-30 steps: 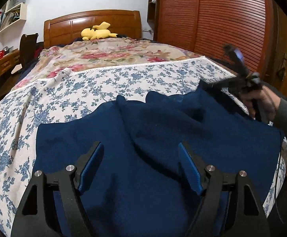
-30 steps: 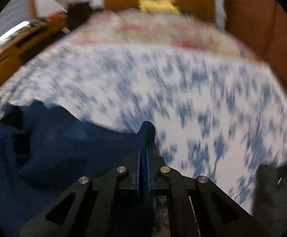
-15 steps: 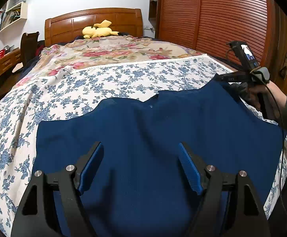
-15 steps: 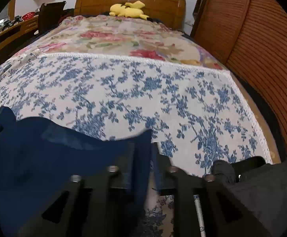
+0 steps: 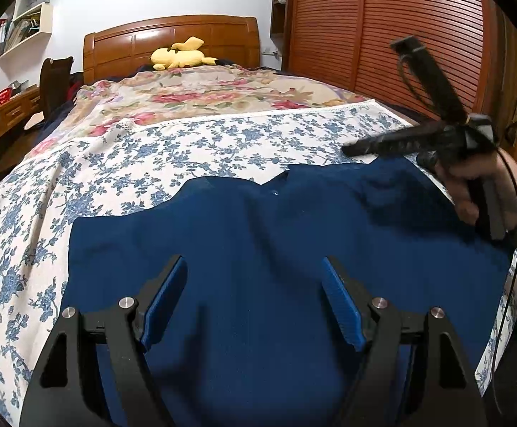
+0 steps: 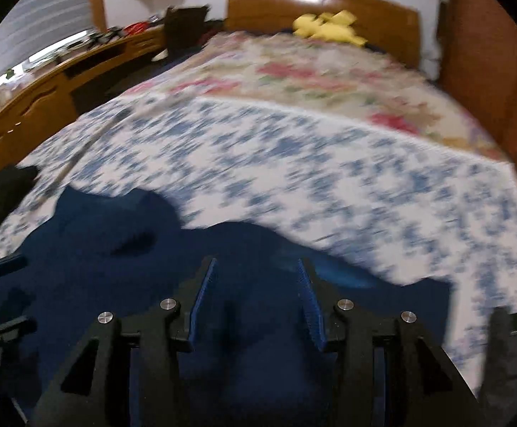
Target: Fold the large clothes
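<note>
Left view: navy garment (image 5: pixel 258 256) lies spread flat on the bed (image 5: pixel 201 149), near edge. Left gripper (image 5: pixel 254 295) spread wide above it — nothing pinched. Right gripper (image 5: pixel 351 149) over garment's far right corner.

Right view: blurred — right gripper (image 6: pixel 256 295) jaws opening, garment (image 6: pixel 116 267) below, pads clear.

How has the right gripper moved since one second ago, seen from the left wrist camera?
Yes. The right gripper has let go of the blue garment and risen; it now stands higher against the wardrobe doors. Its jaws are opening, with nothing between them.
</note>
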